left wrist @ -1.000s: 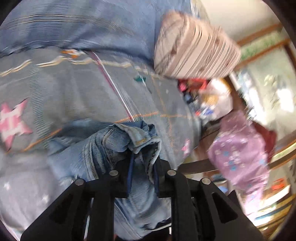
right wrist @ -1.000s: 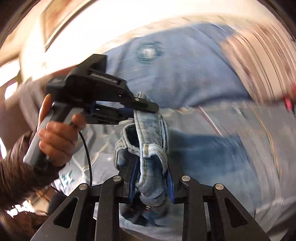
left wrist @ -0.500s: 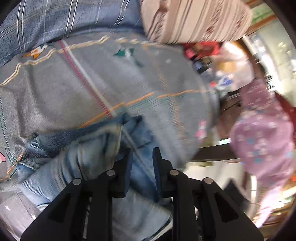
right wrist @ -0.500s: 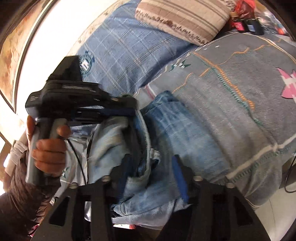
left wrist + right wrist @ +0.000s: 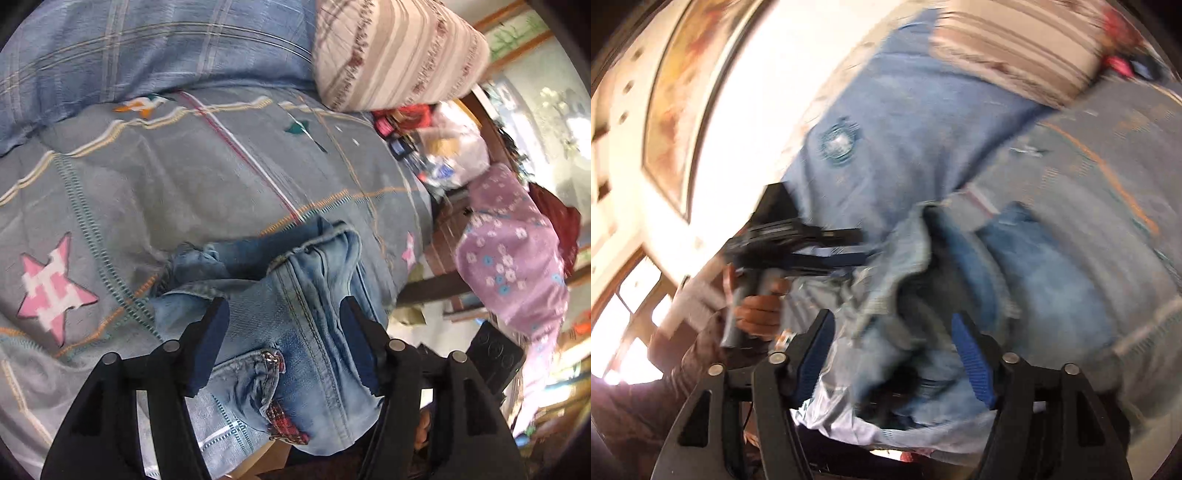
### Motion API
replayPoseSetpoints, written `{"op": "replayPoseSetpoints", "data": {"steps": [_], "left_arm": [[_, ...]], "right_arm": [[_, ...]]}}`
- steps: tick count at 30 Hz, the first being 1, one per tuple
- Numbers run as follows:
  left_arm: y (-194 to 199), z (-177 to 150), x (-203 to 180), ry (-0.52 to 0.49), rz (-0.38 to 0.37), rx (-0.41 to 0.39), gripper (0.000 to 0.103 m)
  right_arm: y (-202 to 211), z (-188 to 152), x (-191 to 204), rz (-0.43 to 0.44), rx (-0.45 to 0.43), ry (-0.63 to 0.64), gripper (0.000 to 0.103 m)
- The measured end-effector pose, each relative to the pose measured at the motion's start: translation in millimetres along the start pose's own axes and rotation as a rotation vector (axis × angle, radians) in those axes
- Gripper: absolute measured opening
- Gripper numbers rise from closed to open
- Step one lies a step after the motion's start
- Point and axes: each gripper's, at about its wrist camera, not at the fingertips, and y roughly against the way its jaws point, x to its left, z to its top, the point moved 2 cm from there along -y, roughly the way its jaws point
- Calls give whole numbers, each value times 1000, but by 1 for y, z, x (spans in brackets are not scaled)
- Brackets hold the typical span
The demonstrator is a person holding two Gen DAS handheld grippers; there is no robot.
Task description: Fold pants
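Observation:
Light blue jeans (image 5: 306, 325) lie bunched on the grey patterned bedspread (image 5: 155, 184) near the bed's edge. My left gripper (image 5: 284, 321) is open, its jaws wide apart over the jeans' seam and not pinching the cloth. In the blurred right wrist view my right gripper (image 5: 892, 332) is also open, with the crumpled jeans (image 5: 960, 280) lying between and beyond its fingers. The other gripper (image 5: 798, 240) shows there at the left, held by a hand, its tips at the jeans' edge.
A blue plaid pillow (image 5: 147, 48) and a striped pillow (image 5: 399, 51) lie at the head of the bed. A cluttered table (image 5: 436, 147) and a purple floral cloth (image 5: 513, 258) stand beyond the bed's right edge. A white wall and framed picture (image 5: 687, 103) are behind.
Both grippers were shut on the jeans a second ago and have opened. The jeans have dropped onto the bedspread in a bunched pile.

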Motion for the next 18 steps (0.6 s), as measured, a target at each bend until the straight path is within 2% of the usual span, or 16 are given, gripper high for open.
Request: {"op": "replayPoseSetpoints", "data": {"steps": [1,3,4,5,6,7,8,9,10,12,14,15,16,18], "left_arm": [[-5,1,1,0,-21,1,62],[-13,1,6,15,-56,17,66],[-19,0,9,27,-89,14,66],[-21,-2,10,30,-107,10,66],[-21,-5,8,25,-117,-10,63],[-19,-7,6,16,-112,-26,57],[-17,-10,3,7,-107,-41,43],[-15,-11,2,10,-113,-48,31],[-13,-13,2,21,-121,-52,26],[-10,-12,1,45,-150,-61,10],[-9,-6,-10,55,-225,-56,0],[-8,-2,-21,40,-225,-66,0],[-8,1,-32,10,-193,-81,1],[-14,8,-58,-82,-96,-87,1]], "right_arm": [[-6,0,7,0,11,22,77],[-24,0,16,-3,52,53,77],[-32,-1,18,-8,76,67,69],[-40,-3,22,-16,100,92,40],[-45,-7,27,-60,119,142,19],[-50,-9,28,-101,139,178,16],[-51,-12,29,-141,142,198,16],[-50,-13,28,-141,135,194,16],[-46,-12,27,-141,125,182,16],[-35,-7,24,-131,90,146,16],[-21,1,24,-112,46,133,15],[-12,7,28,-104,23,144,15],[-4,12,32,-98,-1,159,11],[1,21,33,-118,-15,205,11]]}}
